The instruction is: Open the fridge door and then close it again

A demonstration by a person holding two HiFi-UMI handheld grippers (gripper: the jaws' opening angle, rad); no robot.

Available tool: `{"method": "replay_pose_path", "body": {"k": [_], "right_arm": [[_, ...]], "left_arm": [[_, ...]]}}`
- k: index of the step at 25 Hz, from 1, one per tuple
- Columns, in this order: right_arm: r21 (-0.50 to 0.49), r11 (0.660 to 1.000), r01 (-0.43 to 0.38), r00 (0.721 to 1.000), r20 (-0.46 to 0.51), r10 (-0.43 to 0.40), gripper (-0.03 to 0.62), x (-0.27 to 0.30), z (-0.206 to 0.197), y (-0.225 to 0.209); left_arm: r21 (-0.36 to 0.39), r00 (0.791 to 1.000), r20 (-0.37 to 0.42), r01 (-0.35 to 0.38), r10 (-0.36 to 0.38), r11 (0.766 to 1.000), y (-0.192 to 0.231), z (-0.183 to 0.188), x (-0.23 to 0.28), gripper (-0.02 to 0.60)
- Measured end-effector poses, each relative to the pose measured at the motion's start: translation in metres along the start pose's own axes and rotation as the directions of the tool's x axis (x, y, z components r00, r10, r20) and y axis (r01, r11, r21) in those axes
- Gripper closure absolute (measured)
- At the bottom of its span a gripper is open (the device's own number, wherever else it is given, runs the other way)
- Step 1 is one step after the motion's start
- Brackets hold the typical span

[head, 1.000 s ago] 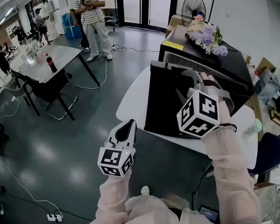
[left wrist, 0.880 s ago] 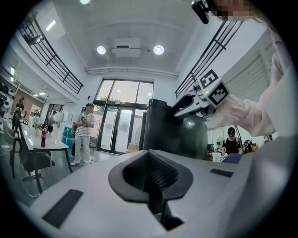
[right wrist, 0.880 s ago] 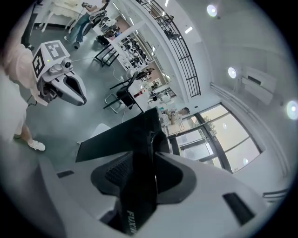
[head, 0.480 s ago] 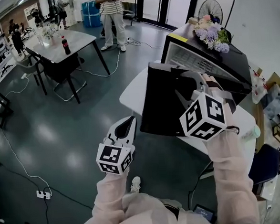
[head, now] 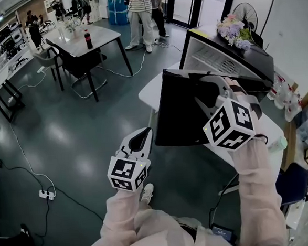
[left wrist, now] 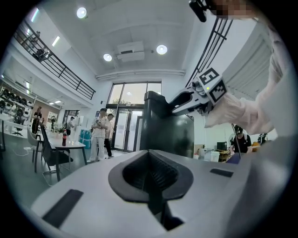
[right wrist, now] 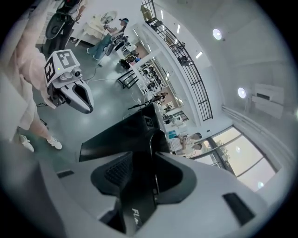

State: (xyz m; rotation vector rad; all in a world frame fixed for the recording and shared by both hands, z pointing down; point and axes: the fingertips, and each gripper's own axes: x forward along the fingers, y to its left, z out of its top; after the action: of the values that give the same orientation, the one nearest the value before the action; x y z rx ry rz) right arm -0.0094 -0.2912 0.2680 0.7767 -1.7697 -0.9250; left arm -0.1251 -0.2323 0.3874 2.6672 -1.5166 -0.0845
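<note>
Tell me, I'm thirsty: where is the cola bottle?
Head view, upper left: the cola bottle stands on the pale table, left of the standing people.

- Small black box-shaped fridge (head: 258, 65): stands upright on a white table (head: 148, 94). The front is open, showing a pale, lit interior with a wire shelf.
- Flat glossy black fridge door (head: 180, 110): upright, swung well clear of the cabinet front, plain outer face turned toward the floor side of the head view.
- Door's top edge sits between the jaws of the right gripper (right wrist: 139, 169), pads closed against it.
</note>
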Motion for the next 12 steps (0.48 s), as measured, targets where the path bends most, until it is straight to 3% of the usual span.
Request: {"method": "replay_pose_path", "body": {"k": [12], "right_arm": [[-0.074, 0.997, -0.032, 0.989, 0.142, 0.042, 0.419, -0.067, -0.003, 0.040]], "left_arm": [[0.022, 0.999, -0.050, 0.022, -0.020, 1.000, -0.063, -0.020, -0.060, 0.571]]}}
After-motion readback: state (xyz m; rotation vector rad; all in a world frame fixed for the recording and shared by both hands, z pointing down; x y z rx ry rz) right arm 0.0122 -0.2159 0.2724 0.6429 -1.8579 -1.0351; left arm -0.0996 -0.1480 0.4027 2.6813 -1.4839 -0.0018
